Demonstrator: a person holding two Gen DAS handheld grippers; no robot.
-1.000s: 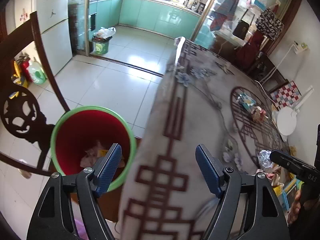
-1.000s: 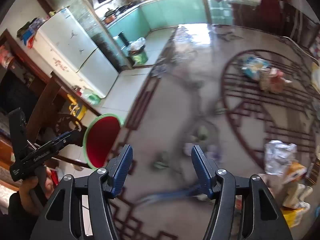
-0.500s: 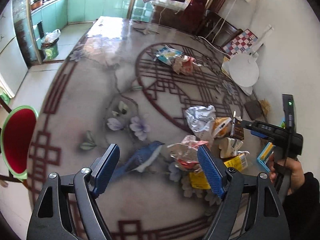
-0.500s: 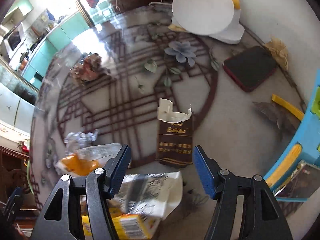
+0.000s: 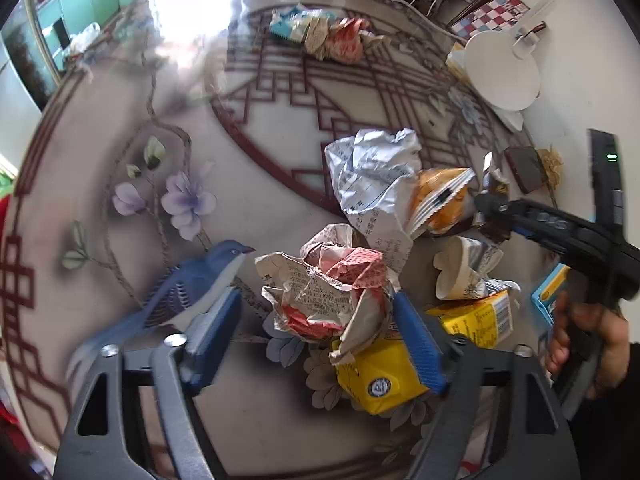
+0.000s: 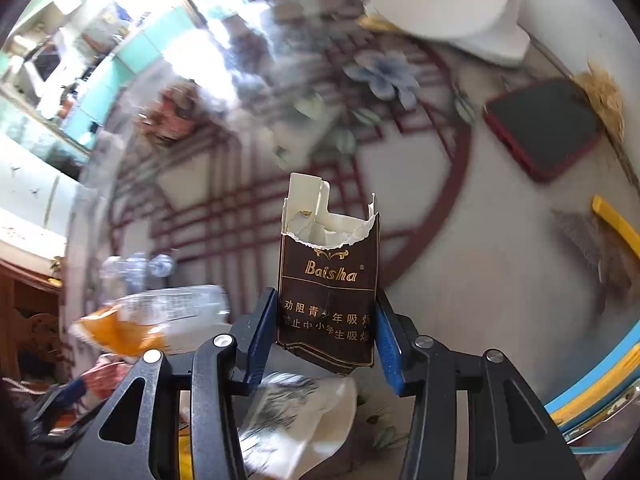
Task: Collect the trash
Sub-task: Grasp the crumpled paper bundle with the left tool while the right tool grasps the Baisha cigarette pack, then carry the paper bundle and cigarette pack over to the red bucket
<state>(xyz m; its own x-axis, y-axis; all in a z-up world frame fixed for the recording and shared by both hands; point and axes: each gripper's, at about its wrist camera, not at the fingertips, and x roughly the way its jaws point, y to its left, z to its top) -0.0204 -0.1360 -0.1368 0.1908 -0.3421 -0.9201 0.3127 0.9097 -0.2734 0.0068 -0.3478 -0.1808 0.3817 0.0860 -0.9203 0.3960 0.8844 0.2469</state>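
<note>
Right gripper (image 6: 326, 330) pinching one cigarette pack (image 6: 329, 280)

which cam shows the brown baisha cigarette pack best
The right wrist view: the torn-open cigarette pack fills the centre between the right gripper jaws, label readable. The left wrist view shows only a small dark sliver of it behind the other trash.

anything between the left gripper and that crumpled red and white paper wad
Nothing visible does. The left gripper is open with the crumpled paper wad already sitting between its fingers. A yellow carton lies just under the wad beside the right-hand finger and could get pinched along with it.
</note>
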